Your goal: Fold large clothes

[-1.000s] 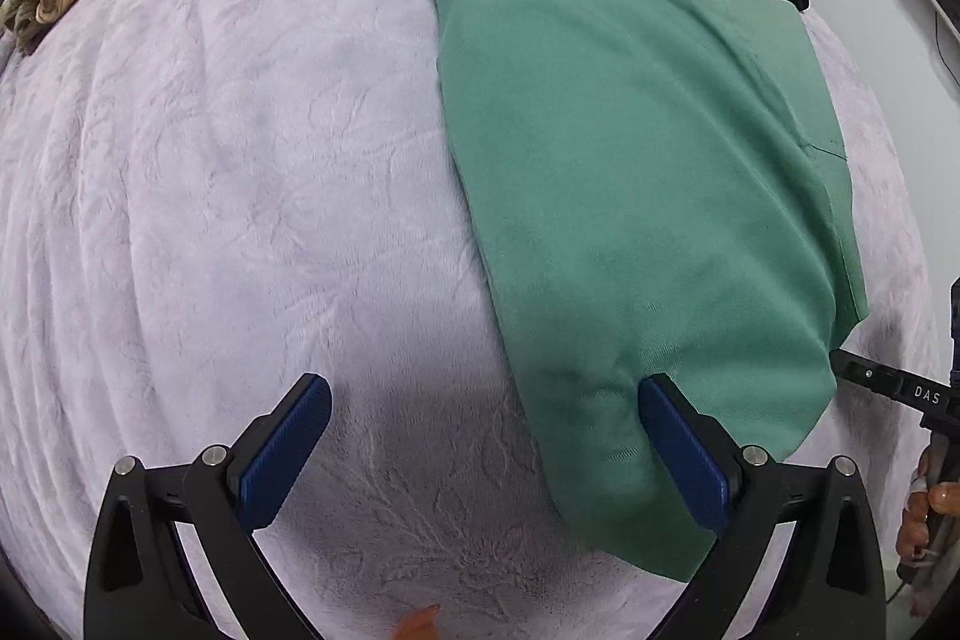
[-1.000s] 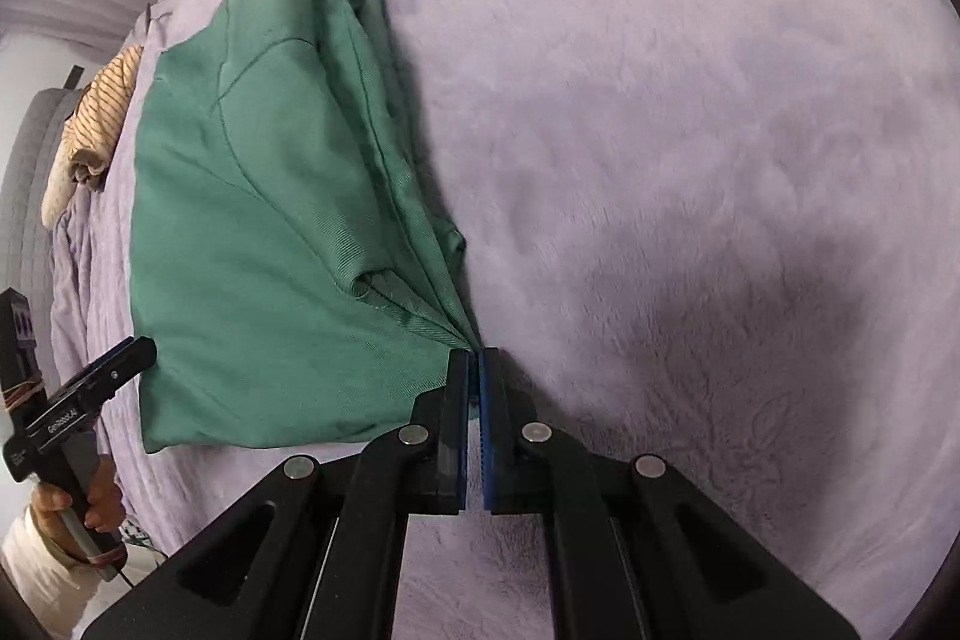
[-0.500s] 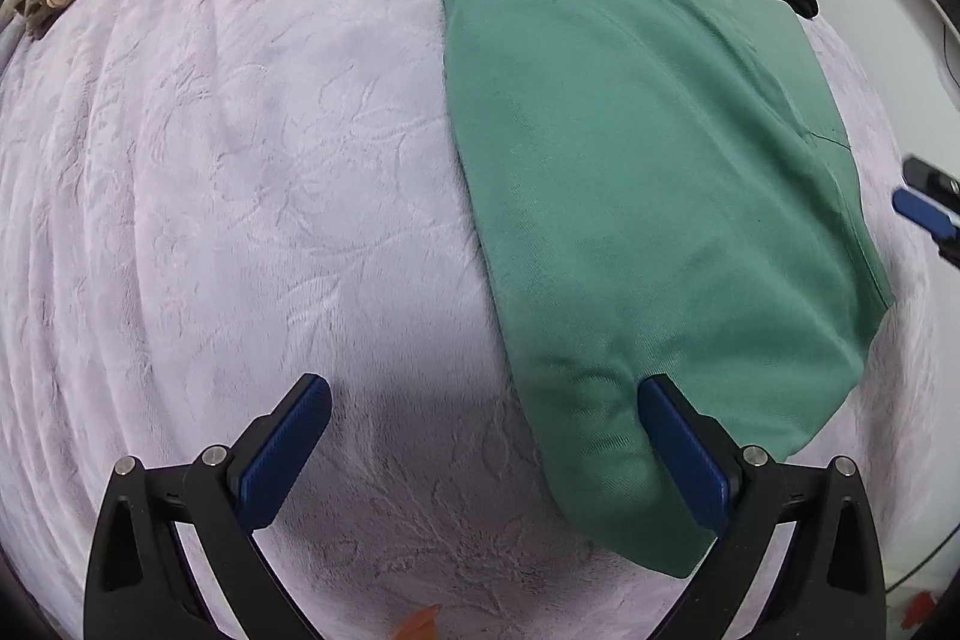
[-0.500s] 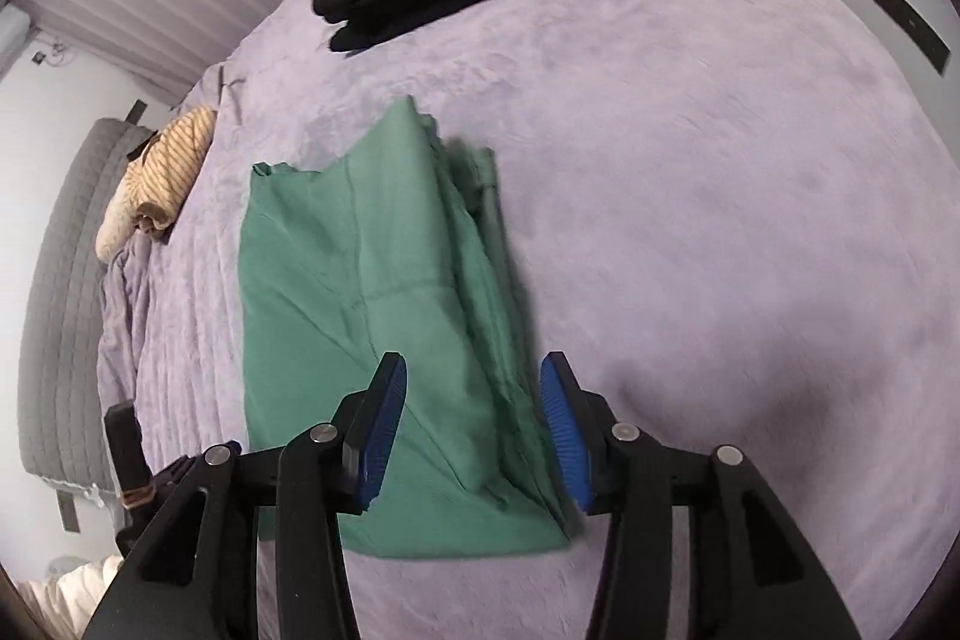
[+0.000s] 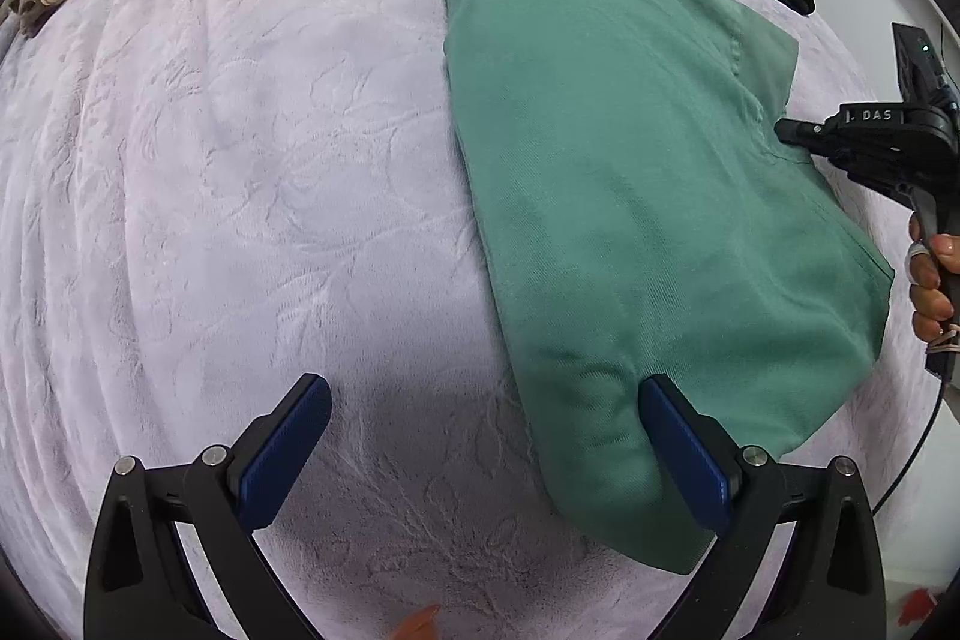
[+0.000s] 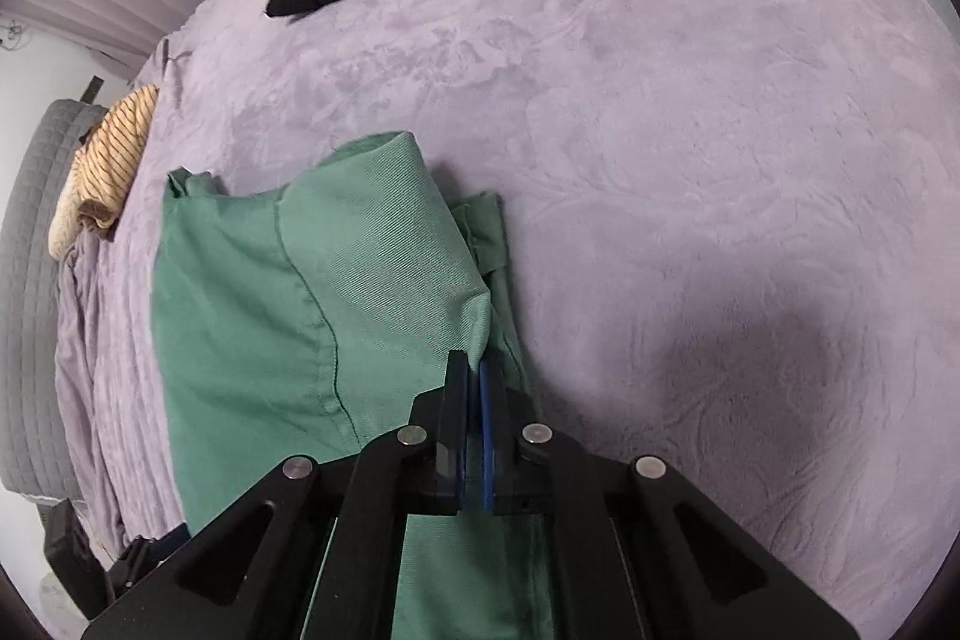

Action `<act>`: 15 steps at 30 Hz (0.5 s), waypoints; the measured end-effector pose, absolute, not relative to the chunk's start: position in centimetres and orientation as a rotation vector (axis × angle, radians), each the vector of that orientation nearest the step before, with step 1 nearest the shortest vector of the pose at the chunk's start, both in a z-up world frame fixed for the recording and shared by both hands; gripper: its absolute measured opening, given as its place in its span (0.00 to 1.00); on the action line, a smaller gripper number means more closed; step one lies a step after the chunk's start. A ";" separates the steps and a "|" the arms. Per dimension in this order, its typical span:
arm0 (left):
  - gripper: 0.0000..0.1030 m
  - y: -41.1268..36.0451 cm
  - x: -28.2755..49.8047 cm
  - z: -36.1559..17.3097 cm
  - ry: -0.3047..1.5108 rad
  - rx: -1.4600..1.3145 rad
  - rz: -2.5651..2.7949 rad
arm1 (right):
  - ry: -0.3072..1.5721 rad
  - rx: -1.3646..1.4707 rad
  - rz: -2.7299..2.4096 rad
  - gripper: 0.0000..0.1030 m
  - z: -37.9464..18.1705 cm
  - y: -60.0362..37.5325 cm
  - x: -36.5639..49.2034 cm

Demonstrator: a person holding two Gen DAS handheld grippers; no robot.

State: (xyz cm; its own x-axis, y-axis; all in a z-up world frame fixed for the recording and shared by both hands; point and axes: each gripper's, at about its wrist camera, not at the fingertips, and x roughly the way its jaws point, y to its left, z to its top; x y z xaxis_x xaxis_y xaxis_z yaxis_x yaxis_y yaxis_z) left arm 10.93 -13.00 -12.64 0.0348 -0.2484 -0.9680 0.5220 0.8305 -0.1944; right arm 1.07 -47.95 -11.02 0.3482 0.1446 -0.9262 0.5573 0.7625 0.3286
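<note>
While pinched: green garment [image 6: 288, 316] between right tongs [image 6: 474, 370].

left tool [image 5: 480, 454]: black frame, blue ribbed pads, silver screws
right tool [image 6: 471, 418]: black frame, blue pads, silver screws, white "DAS" lettering
hand [image 5: 930, 286]: pale band round one finger

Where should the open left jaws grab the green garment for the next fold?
Take the near rounded corner of the green garment, coming from above with the left gripper. That corner already lies between its open jaws and the layers bunch up there; the right gripper is shut on the opposite edge.
</note>
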 end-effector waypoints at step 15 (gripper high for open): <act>1.00 -13.0 10.8 -12.7 1.464 0.231 -0.583 | 1.181 0.811 -0.263 0.60 -9.6 -49.0 -3.9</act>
